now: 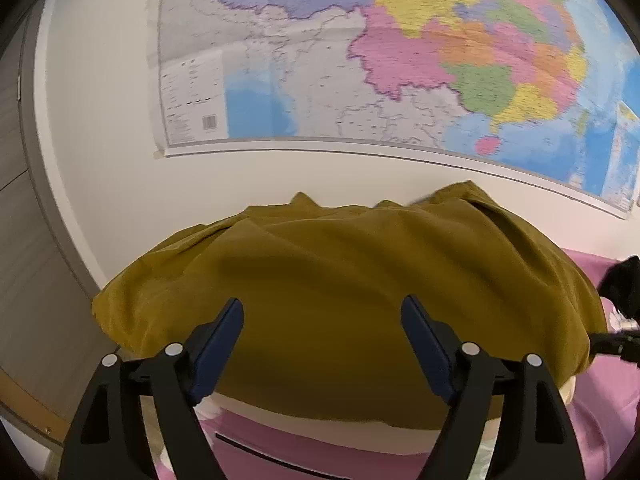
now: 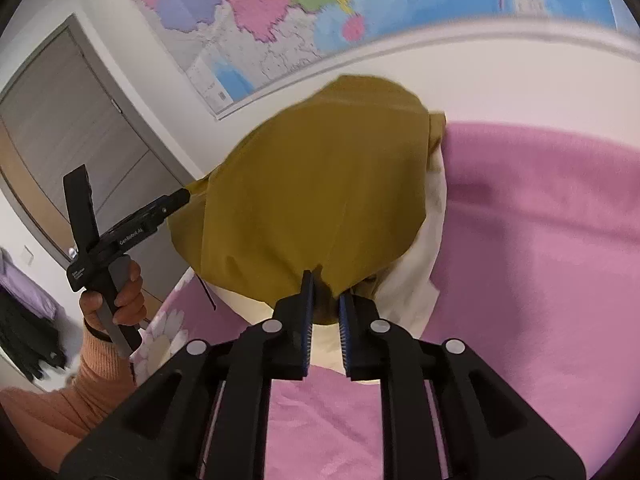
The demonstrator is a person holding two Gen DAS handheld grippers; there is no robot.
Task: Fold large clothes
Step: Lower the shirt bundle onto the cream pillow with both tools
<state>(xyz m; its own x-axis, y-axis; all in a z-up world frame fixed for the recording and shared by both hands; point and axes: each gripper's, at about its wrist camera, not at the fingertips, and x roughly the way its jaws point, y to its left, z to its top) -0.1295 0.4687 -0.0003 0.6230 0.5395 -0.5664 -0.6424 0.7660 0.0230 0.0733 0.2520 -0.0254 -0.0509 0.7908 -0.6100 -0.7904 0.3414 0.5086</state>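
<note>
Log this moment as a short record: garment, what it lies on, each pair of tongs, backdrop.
garment: mustard-yellow garment, bunched, not yet folded flat
support: cream pillow on a pink bedspread
left tongs: open, nothing between the jaws, poised over the cloth
right tongs: shut on the garment's near edge
backdrop: coloured wall map, grey door

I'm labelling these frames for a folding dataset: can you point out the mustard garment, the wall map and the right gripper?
mustard garment (image 2: 312, 184): right wrist view, on its broad middle panel.
wall map (image 1: 400, 60): left wrist view, on the pink region.
right gripper (image 2: 326, 300): right wrist view, midway between its fingertips, at the garment's near edge.
</note>
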